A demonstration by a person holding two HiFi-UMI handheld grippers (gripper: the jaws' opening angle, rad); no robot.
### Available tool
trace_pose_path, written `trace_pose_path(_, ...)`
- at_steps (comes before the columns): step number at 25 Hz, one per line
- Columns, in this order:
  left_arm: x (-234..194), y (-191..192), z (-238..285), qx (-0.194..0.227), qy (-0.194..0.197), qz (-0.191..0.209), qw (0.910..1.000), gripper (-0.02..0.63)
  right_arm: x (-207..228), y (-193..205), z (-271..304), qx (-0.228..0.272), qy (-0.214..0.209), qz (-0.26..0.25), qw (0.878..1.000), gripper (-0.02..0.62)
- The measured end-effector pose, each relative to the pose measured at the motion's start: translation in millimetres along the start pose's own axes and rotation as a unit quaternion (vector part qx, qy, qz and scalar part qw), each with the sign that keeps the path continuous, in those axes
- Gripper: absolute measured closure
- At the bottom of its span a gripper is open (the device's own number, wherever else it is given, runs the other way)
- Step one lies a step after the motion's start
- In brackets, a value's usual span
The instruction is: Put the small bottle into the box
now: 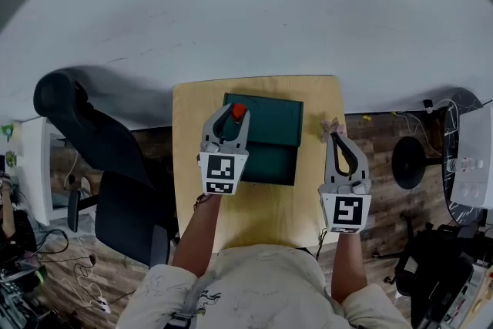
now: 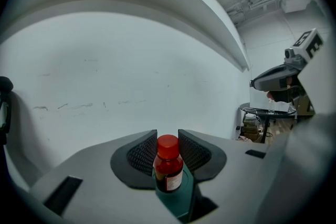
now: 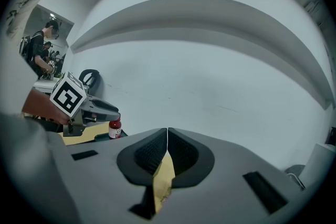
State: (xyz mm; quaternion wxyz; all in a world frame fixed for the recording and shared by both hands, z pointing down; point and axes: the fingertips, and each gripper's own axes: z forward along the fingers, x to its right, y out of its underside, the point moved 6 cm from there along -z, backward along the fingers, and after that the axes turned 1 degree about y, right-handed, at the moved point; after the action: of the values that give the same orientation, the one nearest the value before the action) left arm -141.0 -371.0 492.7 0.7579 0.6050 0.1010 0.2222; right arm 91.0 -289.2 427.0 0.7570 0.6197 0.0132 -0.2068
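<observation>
A small brown bottle [image 2: 168, 169] with a red cap [image 1: 239, 112] sits between the pads of my left gripper [image 1: 234, 116], which is shut on it. The bottle is held upright in the air over the dark green box [image 1: 266, 141] on the small wooden table [image 1: 192, 158]; a corner of the box [image 2: 181, 202] shows below the jaws. From the right gripper view the bottle [image 3: 114, 129] and left gripper [image 3: 89, 110] appear at the left. My right gripper [image 1: 343, 144] rests shut and empty at the table's right edge, apart from the box.
A black office chair [image 1: 92, 158] stands left of the table. A grey wall [image 1: 254, 11] rises just behind it. A round black stand [image 1: 412, 162] and cables lie on the wooden floor at the right, with white equipment [image 1: 470, 166] beyond.
</observation>
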Motion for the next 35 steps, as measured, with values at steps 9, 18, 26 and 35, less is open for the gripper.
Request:
trace_pose_path(9, -3.2, -32.4, -40.3, 0.024, -0.034, 0.011, 0.9991, 0.48, -3.4, -14.3, -15.2, 0.04, -0.018, 0.013, 0.999, 0.577)
trace_pose_path(18, 2.0, -43.1, -89.1, 0.029, -0.069, 0.005, 0.9972, 0.48, -14.7, -27.4, -32.6, 0.072, -0.049, 0.01, 0.996, 0.577)
trace_pose_path(26, 14.1, -45.5, -131.1, 0.033, -0.083, -0.009, 0.9959, 0.48, -33.7, -37.7, -43.7, 0.089, -0.081, -0.003, 0.993, 0.577)
trace_pose_path(35, 17.5, -36.6, -150.4, 0.027, -0.091, -0.015, 0.9954, 0.48, -47.1, -39.5, -46.9, 0.091, -0.096, -0.009, 0.991, 0.577)
